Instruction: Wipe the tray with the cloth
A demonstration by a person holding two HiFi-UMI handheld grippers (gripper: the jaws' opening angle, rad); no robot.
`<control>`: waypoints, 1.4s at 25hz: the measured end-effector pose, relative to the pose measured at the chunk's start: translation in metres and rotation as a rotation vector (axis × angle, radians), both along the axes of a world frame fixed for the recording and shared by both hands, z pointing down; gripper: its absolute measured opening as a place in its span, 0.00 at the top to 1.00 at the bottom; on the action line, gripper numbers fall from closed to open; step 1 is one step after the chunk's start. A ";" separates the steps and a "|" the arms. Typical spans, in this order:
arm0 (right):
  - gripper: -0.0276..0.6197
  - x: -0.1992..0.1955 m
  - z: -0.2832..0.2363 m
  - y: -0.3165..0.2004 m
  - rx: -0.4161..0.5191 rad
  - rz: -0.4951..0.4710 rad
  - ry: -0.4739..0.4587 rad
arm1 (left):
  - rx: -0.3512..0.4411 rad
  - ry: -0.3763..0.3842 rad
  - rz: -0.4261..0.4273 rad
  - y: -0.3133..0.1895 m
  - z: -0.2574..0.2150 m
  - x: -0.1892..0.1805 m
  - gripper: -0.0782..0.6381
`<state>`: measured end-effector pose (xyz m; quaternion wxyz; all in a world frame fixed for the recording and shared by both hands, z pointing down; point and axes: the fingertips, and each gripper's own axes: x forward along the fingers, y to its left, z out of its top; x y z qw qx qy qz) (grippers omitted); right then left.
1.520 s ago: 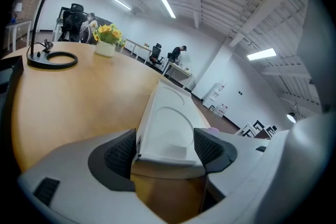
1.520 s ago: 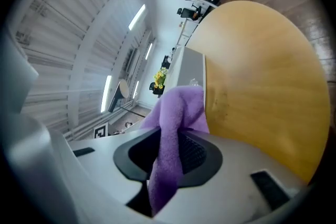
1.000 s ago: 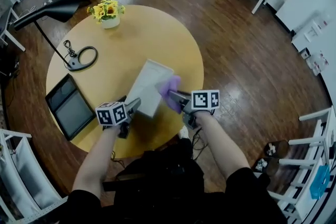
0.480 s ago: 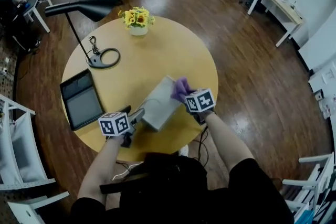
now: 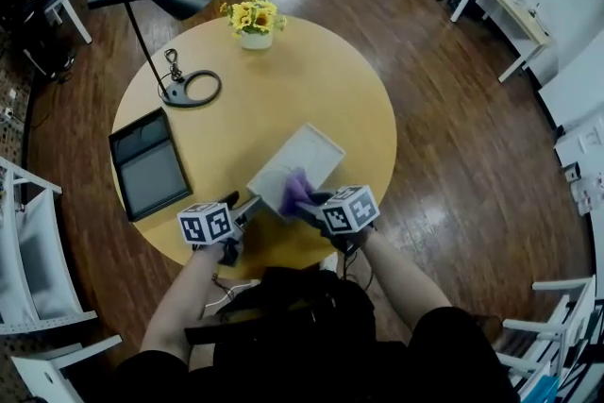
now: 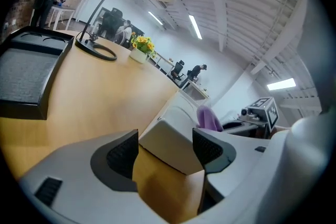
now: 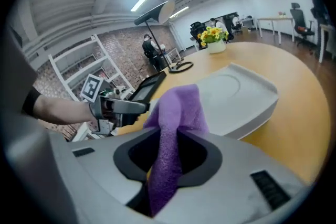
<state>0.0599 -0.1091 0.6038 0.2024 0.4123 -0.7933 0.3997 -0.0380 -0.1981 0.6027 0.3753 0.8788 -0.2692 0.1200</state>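
A white rectangular tray [image 5: 304, 160] lies on the round wooden table [image 5: 359, 99], close to its near edge. My left gripper [image 5: 243, 209] has its jaws round the tray's near corner [image 6: 178, 128], and the pads press on it. My right gripper [image 5: 310, 202] is shut on a purple cloth [image 5: 294, 191], which rests on the near end of the tray. In the right gripper view the cloth [image 7: 173, 123] hangs from between the jaws, with the tray [image 7: 236, 94] just beyond it. The left gripper [image 7: 118, 107] shows there at the left.
A black tablet-like slab [image 5: 149, 163] lies on the table at the left. Behind it stand a black lamp with a ring base [image 5: 189, 90] and a pot of yellow flowers [image 5: 255, 22]. White shelving [image 5: 28, 278] is at the lower left, with desks and chairs farther off.
My right gripper has drawn the purple cloth from the tray's far right part back to its near end. The left gripper has kept its hold on the tray's corner.
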 end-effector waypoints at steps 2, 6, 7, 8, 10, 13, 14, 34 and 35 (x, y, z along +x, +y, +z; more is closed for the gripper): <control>0.82 -0.020 -0.002 0.013 -0.013 -0.019 -0.072 | 0.003 0.035 -0.022 0.003 -0.009 -0.003 0.45; 0.82 -0.017 -0.002 0.011 -0.026 -0.102 -0.035 | 0.005 0.112 -0.105 0.005 -0.024 -0.017 0.45; 0.82 -0.009 -0.006 0.004 -0.007 -0.119 0.005 | 0.004 0.122 -0.124 0.005 -0.025 -0.021 0.45; 0.82 0.003 -0.011 -0.006 0.027 -0.123 0.058 | 0.003 0.128 -0.141 0.006 -0.027 -0.026 0.45; 0.82 0.036 -0.019 -0.032 0.102 -0.114 0.209 | 0.002 0.136 -0.167 0.008 -0.034 -0.035 0.45; 0.82 0.084 -0.017 -0.074 0.147 -0.144 0.453 | 0.017 0.137 -0.212 0.012 -0.046 -0.051 0.45; 0.82 0.095 -0.013 -0.087 0.151 -0.150 0.512 | 0.022 0.135 -0.228 0.012 -0.048 -0.056 0.45; 0.82 -0.015 0.006 -0.056 0.150 -0.314 0.426 | -0.031 0.157 -0.293 0.010 -0.032 -0.047 0.45; 0.82 -0.029 0.002 -0.053 0.160 -0.336 0.410 | -0.028 0.159 -0.295 0.007 -0.034 -0.047 0.45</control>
